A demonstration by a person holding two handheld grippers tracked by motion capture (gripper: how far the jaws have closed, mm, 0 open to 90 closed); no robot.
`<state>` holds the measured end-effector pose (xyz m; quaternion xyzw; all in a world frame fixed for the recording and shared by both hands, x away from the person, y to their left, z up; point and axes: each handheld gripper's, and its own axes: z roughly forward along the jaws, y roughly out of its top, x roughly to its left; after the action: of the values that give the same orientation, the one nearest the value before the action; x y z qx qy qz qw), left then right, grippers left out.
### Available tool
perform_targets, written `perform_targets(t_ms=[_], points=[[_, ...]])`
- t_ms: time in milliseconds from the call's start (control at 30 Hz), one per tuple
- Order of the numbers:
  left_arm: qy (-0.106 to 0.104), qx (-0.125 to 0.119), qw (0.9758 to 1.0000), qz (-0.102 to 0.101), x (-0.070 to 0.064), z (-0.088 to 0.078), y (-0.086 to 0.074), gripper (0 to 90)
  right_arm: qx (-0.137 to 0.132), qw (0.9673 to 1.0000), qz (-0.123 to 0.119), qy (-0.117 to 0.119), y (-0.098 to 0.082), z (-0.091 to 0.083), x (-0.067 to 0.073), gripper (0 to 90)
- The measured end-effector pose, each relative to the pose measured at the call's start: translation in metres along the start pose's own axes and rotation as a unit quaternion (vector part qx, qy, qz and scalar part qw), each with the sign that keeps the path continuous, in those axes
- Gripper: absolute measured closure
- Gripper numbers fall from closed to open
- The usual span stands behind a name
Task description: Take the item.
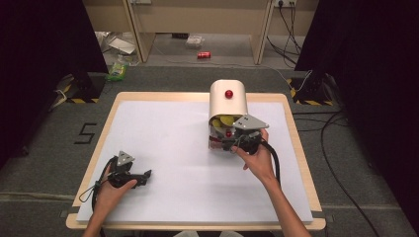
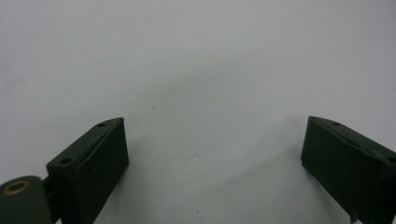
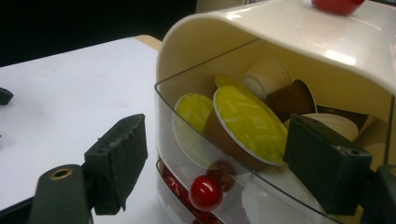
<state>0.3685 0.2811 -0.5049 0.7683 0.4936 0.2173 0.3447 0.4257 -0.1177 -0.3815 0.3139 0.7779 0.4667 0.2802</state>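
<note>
Probably a lab, black curtains (image 1: 44, 59), hazard-taped stands (image 1: 79, 89), loose floor cables (image 1: 341, 148), white-topped table (image 1: 163, 148)

Your forearms are bare, with no sleeves. Each gripper, the left gripper (image 1: 146, 175) and the right gripper (image 1: 228, 143), is black, topped by a grey three-cornered plate, trailing a black cable toward six o'clock. The blocky jaws carry small screw holes.
</note>
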Motion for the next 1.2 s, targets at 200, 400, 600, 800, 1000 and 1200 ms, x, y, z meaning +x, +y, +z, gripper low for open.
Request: perform_targets(t_ms=[200,400,600,800,1000,1200], points=[[0.0,0.0,1.0,0.0,0.0,0.0,0.0,6.7,0.009,1.0,0.001,0.0,-0.004,0.003,-0.002,22.3],[0.0,0.0,1.0,0.0,0.0,0.0,0.0,6.7,0.013,0.9999,0.001,0.002,-0.004,0.003,-0.003,22.3],[0.0,0.0,1.0,0.0,0.0,0.0,0.0,6.7,0.025,0.9996,-0.001,0.009,-0.002,0.002,-0.002,21.1],[0.0,0.0,1.0,0.0,0.0,0.0,0.0,6.7,0.039,0.9991,-0.006,0.017,0.001,-0.002,0.0,21.1],[0.0,0.0,1.0,0.001,0.0,0.0,0.0,6.9,0.05,0.9985,-0.009,0.02,0.002,-0.004,0.002,21.1],[0.0,0.0,1.0,0.001,0.0,0.0,0.0,6.8,0.057,0.9979,-0.009,0.029,0.002,-0.007,0.003,21.3]])
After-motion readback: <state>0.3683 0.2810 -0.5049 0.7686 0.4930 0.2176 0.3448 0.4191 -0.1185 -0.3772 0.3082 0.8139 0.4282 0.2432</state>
